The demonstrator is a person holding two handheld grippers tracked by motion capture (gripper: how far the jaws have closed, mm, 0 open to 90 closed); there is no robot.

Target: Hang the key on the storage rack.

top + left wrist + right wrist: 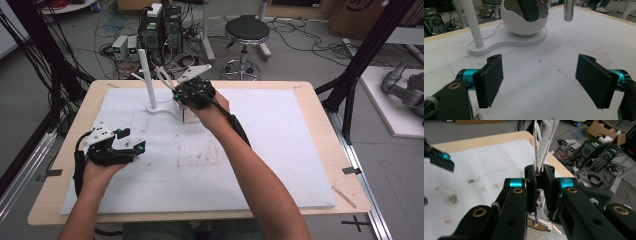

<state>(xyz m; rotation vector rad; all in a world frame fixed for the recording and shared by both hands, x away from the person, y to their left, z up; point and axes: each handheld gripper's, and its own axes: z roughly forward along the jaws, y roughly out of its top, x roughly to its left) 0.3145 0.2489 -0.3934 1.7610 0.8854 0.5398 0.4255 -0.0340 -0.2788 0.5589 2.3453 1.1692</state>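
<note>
Right gripper (pixel 539 185): flat black pads pinching one shiny metal wire whisk (pixel 543 142) above the cup.
Left gripper (pixel 539 81): two ribbed black pads spread wide, nothing between, resting low over the table's left.
Cup (pixel 525 21): one glossy white, eggshell-shaped, jagged rim.
Stand (pixel 150 82): one white post, flat base.
Mat (pixel 280 150): white, stained.

**Gloss, foam and scuffed white board**

The egg-shaped cup (pixel 524 23) looked like glossy white ceramic or plastic with a jagged rim, set on a matt white plastic stand (pixel 506 42). The utensil (pixel 536 150) clamped in the right gripper (pixel 539 173) was polished, mirror-bright metal. The left gripper (pixel 544 75) had matt black, rough foam-like pads (pixel 492 80). The white mat (pixel 280 150) looked smudged, over a pale wooden table (pixel 325 120).
</note>
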